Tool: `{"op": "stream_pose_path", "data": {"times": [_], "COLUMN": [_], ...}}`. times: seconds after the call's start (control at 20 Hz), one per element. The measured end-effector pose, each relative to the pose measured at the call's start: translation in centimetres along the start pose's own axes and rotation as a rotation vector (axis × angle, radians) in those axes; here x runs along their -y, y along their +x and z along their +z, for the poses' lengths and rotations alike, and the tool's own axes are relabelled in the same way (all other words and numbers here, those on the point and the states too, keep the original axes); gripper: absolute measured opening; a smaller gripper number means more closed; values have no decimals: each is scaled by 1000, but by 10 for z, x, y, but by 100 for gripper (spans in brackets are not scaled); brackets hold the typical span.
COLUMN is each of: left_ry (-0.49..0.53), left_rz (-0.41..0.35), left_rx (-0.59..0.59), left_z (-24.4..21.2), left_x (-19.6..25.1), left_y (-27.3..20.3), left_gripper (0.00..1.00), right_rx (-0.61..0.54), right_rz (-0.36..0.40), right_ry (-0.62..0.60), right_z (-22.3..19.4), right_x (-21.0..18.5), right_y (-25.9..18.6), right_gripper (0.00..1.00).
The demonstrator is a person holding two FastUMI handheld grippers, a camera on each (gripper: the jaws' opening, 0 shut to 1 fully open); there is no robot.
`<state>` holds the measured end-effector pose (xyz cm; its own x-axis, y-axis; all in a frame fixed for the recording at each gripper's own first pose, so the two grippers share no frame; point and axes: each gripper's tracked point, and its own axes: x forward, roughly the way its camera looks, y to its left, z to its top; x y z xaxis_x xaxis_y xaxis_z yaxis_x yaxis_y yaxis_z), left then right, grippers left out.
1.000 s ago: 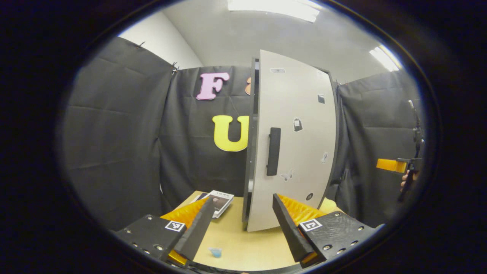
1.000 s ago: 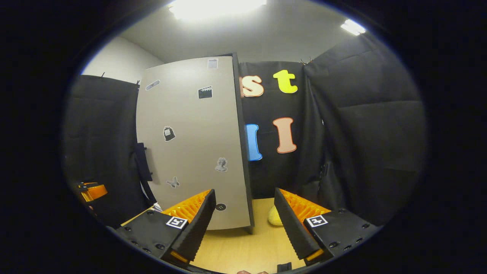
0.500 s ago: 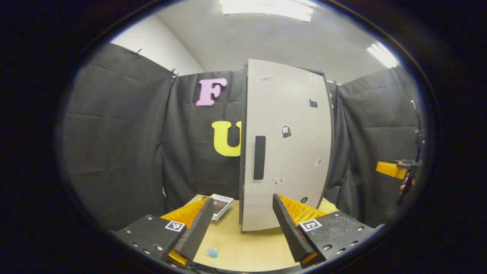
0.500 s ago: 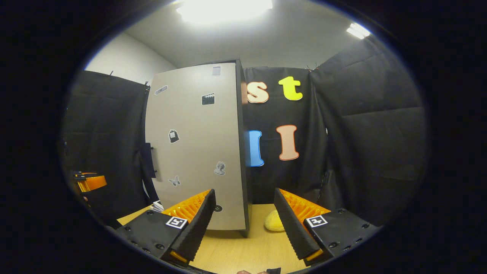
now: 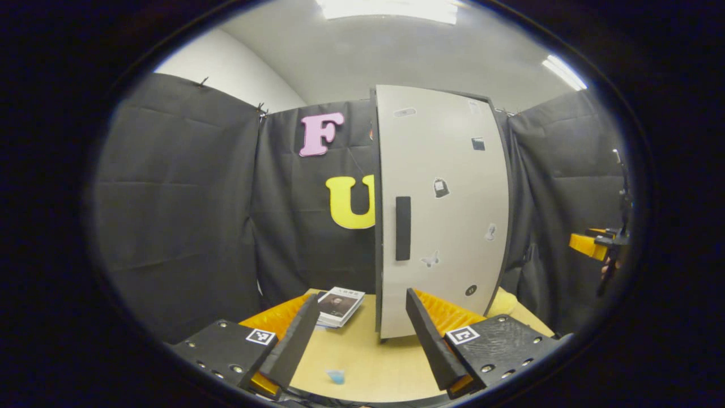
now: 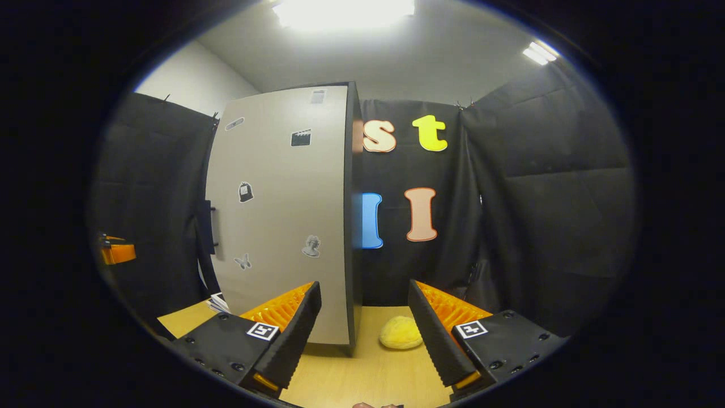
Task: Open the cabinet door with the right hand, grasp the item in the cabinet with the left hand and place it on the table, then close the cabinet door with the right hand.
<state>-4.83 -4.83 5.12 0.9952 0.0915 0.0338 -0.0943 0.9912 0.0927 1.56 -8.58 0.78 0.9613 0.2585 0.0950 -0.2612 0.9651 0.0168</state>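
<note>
A tall cabinet stands on the wooden table (image 5: 368, 357), and its grey door (image 5: 447, 215) with small stickers looks flush with the frame. The black handle (image 5: 402, 228) runs upright near the door's left edge. My left gripper (image 5: 361, 306) is open with nothing between its fingers, and it hangs well in front of the door. My right gripper (image 6: 364, 292) is also open and empty, facing the cabinet's right edge (image 6: 352, 215). A yellow soft lump (image 6: 401, 332) lies on the table right of the cabinet. A stack of booklets (image 5: 338, 303) lies left of it.
A small blue scrap (image 5: 336, 375) lies on the table near my left fingers. The right gripper (image 5: 595, 245) and the hand holding it show far right in the left gripper view. The left gripper (image 6: 116, 252) shows far left in the right gripper view. Black cloth walls enclose the table.
The door, ajar a second ago with its dark edge showing, has swung in flush with the cabinet. Both grippers have drawn back a little and stayed open.
</note>
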Motion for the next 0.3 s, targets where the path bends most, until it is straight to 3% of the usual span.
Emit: {"op": "stream_pose_path", "data": {"times": [0.3], "left_ry": [-31], "left_rz": [-41], "left_rx": [24], "left_z": [7], "left_x": [0], "left_y": [21], "left_gripper": [92], "right_rx": [-23], "right_rz": [23], "right_ry": [46], "right_z": [-2], "right_x": [-23], "right_y": [11], "right_gripper": [98]}}
